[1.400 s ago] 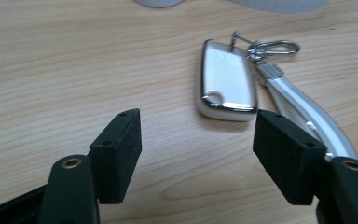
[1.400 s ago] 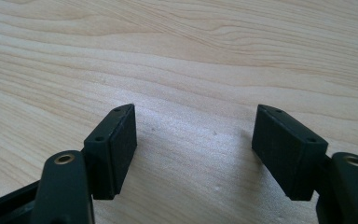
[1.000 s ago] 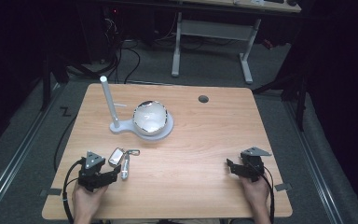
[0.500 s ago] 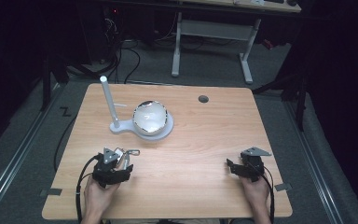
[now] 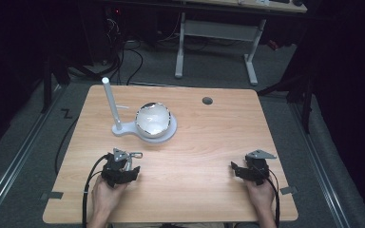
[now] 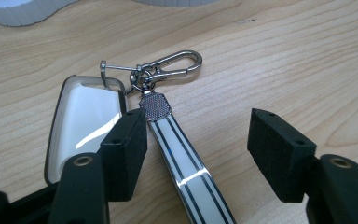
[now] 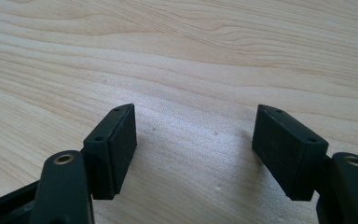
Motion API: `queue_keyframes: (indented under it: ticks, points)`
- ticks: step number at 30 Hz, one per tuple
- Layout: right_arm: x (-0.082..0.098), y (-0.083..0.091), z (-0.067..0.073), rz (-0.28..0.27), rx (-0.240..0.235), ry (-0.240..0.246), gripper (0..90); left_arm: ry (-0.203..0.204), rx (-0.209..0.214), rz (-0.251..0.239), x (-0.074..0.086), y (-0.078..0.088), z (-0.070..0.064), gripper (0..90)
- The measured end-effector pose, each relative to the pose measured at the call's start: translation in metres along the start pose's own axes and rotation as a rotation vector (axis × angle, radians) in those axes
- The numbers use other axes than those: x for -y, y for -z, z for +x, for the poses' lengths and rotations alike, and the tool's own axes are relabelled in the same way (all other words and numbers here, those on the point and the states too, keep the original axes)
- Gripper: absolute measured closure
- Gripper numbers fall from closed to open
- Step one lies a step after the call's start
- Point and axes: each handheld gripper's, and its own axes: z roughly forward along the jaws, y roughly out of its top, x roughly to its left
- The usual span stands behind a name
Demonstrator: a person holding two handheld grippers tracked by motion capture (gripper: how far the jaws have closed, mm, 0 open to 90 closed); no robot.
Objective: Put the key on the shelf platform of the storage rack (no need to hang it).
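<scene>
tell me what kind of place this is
Probably a lab or workshop set up for recording handling tasks: a bare wooden table on grey carpet, loose cables on the floor behind, a white-legged desk frame beyond, dark surroundings.

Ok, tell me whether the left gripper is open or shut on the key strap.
Open. The left gripper has just been closing; the key strap lies between its pads, untouched, with wood visible on the right.
</scene>
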Motion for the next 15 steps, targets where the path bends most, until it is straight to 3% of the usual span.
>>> queue_keyframes:
  ticks: [7, 12, 15]
  points:
    - [0.000, 0.000, 0.000, 0.000, 0.000, 0.000, 31.0, 0.022, -0.021, 0.015, -0.002, -0.008, 0.002, 39.9]
    - [0.000, 0.000, 0.000, 0.000, 0.000, 0.000, 31.1, 0.065, -0.035, 0.024, -0.005, -0.013, 0.005, 46.4]
    - [0.000, 0.000, 0.000, 0.001, 0.000, -0.002, 31.0, 0.069, -0.041, 0.025, -0.005, -0.015, 0.007, 49.6]
